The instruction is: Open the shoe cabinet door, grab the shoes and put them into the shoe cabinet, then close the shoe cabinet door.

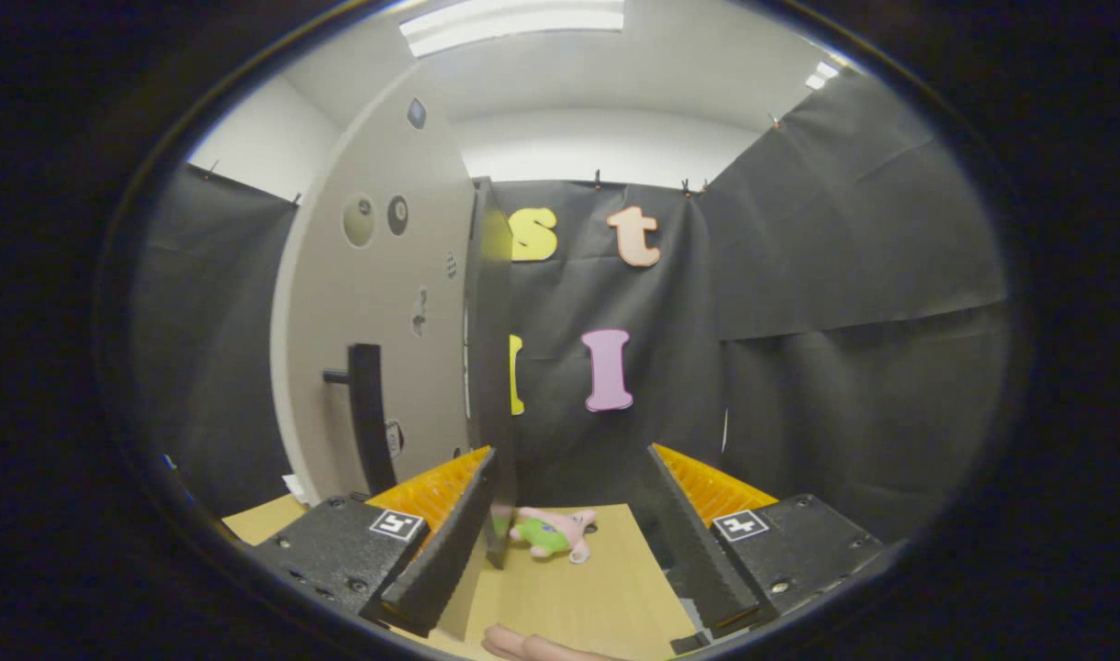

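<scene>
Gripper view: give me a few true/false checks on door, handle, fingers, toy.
1. The gripper is open. True.
2. The cabinet door has a dark upright handle. True.
3. Both fingers press on the handle. False: the handle lies beyond the left finger, untouched.
4. A pink and green plush toy lies on the wooden surface between the fingers. True.
5. The toy hangs from the door. False: it lies on the wood.
</scene>
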